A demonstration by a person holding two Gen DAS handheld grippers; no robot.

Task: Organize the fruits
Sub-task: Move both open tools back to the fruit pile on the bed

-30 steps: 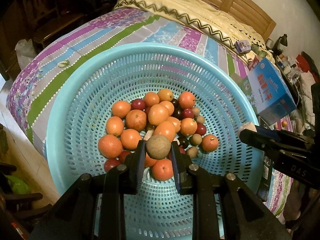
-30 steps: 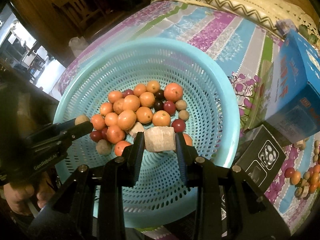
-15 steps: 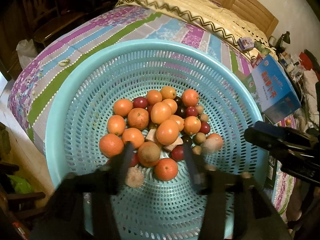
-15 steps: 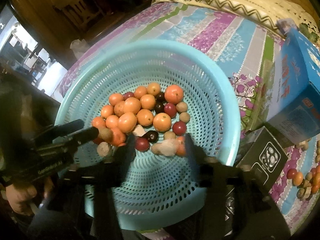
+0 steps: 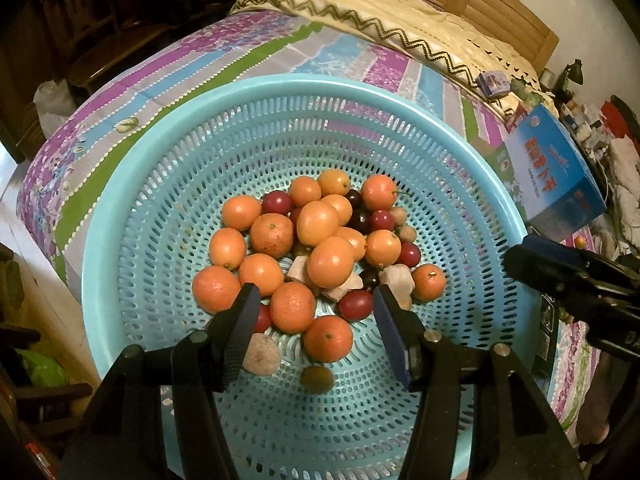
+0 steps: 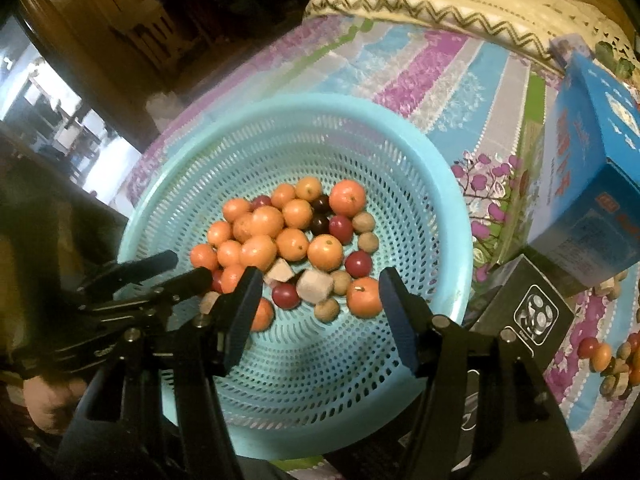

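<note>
Two grippers hover over the blue basket (image 5: 120,240) on the bed: left gripper (image 5: 314,302) opening, right gripper (image 6: 318,290) spread, both empty above the piled fruits (image 5: 316,248)

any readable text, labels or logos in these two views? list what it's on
"DA": partial white letters on the right gripper body, cut off at the left wrist view's edge.
Blue box: large red characters and small white print, too blurred to read.
Black box: white shaver drawing, caption too small.
Left gripper body: pale lettering, blurred.
</note>
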